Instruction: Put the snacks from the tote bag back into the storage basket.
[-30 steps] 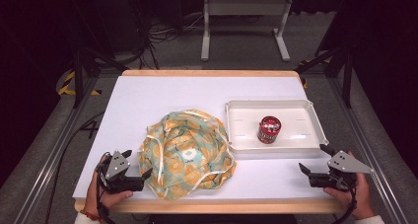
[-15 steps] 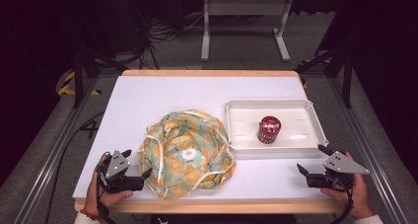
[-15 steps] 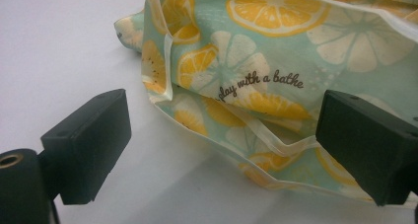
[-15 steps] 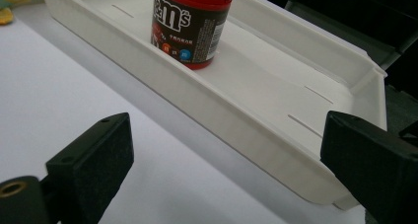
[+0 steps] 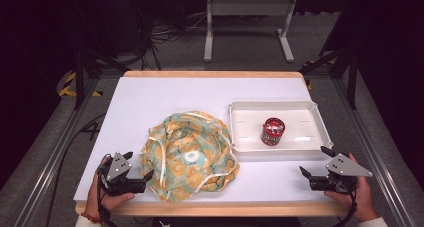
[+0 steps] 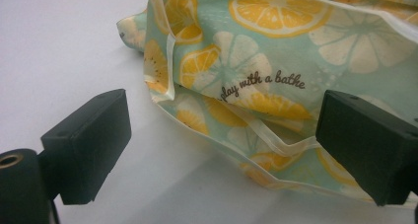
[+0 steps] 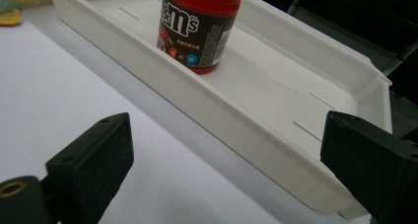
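Left gripper (image 5: pixel 136 168) at the table's (image 5: pixel 150 102) near left corner, held in a hand (image 5: pixel 102 201). Jaws wide apart, nothing between them. In the left gripper view the right jaw sits over the cloth's hem; whether it touches cannot be told. The left jaw is over bare table.

Cloth (image 5: pixel 187 154), just right of the left gripper: a crumpled heap, pale green with orange and lemon slices, cream edging. It lies left of the tray, its right edge close to or touching the tray's left wall; which, I cannot tell. In the left gripper view the cloth (image 6: pixel 276 51) carries the print "play with a bathe", with a folded hem running down towards the right jaw.

Tray (image 5: pixel 245 112), right of the cloth: white, shallow, rectangular, flat on the table. In it a can (image 5: pixel 272 131) stands upright, red lid, dark label, a little right of the tray's middle and apart from its walls. The right gripper view shows the can (image 7: pixel 199 29) behind the tray's (image 7: pixel 236 130) near wall.

Right gripper (image 5: pixel 314 163), just in front of the tray's near right corner, held in a hand (image 5: pixel 361 199). Jaws wide apart, empty, pointing towards the tray, not touching it.
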Demonstrator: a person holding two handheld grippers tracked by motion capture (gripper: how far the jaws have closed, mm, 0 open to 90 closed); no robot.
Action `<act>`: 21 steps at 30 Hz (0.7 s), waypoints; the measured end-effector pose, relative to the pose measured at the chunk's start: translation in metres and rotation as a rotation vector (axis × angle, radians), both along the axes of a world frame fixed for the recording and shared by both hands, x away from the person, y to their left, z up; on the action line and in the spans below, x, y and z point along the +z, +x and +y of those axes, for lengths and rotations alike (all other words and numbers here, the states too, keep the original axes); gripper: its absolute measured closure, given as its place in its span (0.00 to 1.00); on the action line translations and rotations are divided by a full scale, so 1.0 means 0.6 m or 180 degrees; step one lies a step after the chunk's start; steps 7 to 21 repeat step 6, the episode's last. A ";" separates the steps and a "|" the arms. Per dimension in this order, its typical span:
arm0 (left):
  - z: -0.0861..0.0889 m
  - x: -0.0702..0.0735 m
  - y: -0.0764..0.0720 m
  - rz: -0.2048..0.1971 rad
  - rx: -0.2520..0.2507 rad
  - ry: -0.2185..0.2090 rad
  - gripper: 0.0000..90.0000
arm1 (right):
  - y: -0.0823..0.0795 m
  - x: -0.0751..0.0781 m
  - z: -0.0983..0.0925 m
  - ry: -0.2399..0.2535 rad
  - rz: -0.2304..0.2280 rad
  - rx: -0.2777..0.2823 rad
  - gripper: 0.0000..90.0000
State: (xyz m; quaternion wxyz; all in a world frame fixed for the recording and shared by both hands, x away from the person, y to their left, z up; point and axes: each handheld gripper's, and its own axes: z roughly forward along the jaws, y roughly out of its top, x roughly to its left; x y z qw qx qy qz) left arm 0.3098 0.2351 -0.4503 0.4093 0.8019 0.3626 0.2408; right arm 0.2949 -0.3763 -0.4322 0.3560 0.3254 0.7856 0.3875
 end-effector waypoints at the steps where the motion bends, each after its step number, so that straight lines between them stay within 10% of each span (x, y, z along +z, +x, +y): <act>1: 0.000 0.000 0.000 0.0000 0.0003 0.0006 0.08 | 0.000 0.000 0.001 0.0014 0.0009 0.0007 0.07; 21: -0.002 -0.001 0.003 0.0010 0.0006 0.0001 0.08 | 0.001 0.002 0.003 0.0054 0.0090 0.0091 0.07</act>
